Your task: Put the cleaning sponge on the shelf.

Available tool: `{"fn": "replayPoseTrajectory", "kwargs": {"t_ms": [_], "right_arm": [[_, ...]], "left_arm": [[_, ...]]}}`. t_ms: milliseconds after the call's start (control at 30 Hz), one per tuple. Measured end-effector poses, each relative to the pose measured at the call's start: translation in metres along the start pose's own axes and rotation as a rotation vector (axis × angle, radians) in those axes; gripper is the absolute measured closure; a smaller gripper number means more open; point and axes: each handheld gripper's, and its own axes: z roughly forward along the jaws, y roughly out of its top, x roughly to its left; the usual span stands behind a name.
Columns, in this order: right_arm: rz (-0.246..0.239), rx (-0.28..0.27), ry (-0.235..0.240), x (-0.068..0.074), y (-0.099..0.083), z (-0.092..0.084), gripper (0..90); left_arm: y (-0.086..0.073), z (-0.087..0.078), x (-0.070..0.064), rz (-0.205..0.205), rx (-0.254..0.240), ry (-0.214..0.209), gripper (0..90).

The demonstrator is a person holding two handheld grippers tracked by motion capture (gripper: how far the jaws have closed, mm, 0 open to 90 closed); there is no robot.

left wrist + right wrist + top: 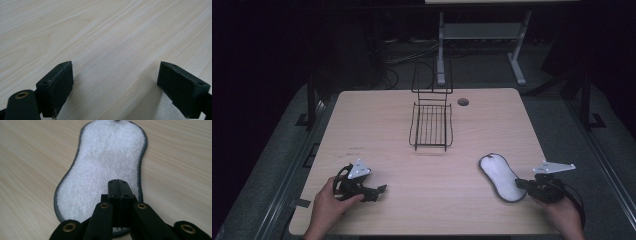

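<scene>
The right hand-held gripper (117, 195), jaws pinched tight on the white fleecy, grey-edged insole (105, 167), holds its near end, likely to drag it; the left hand-held gripper (115, 85) rests wide open and empty on the pale wooden worktop (100, 30).

No text, label, brand, number or sign can be read anywhere in these pictures. The pale wood-grain table top (377, 125) carries no print, the white fleecy oval pad with a grey edge (501, 176) at the near right bears no tag that can be made out, and the black wire basket (431, 125) at the far middle has no plate or sticker. The black jaws in both gripper views are plain, showing just small holes and brass-coloured rivets.
</scene>
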Motion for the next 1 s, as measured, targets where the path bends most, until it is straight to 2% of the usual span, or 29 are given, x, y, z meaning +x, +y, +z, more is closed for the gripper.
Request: {"fn": "replayPoseTrajectory", "kwargs": {"t_ms": [100, 167, 267, 400, 533, 767, 1000], "right_arm": [[0.024, 0.000, -0.005, -0.005, -0.001, -0.001, 89.0], [0.035, -0.003, 0.009, -0.006, -0.001, -0.001, 85.4], [0.062, -0.019, 0.044, -0.007, 0.002, -0.002, 74.6], [0.084, -0.052, 0.047, -0.006, 0.008, -0.003, 52.2], [0.087, -0.049, 0.027, -0.004, 0.016, 0.004, 33.7], [0.073, -0.038, 0.000, 0.000, 0.028, 0.020, 19.9], [0.067, -0.004, -0.018, 0.002, 0.035, 0.033, 13.9]], "left_arm": [[0.000, 0.000, 0.000, 0.000, -0.001, 0.000, 12.7], [0.000, 0.000, 0.000, 0.000, 0.000, 0.000, 12.7], [0.000, 0.000, 0.000, 0.000, 0.000, 0.000, 12.7], [0.000, 0.000, 0.000, 0.000, 0.000, 0.000, 12.7], [0.000, 0.000, 0.000, 0.000, 0.000, 0.000, 12.7], [0.000, 0.000, 0.000, 0.000, 0.000, 0.000, 12.7], [0.000, 0.000, 0.000, -0.001, -0.001, 0.000, 12.7]]}}
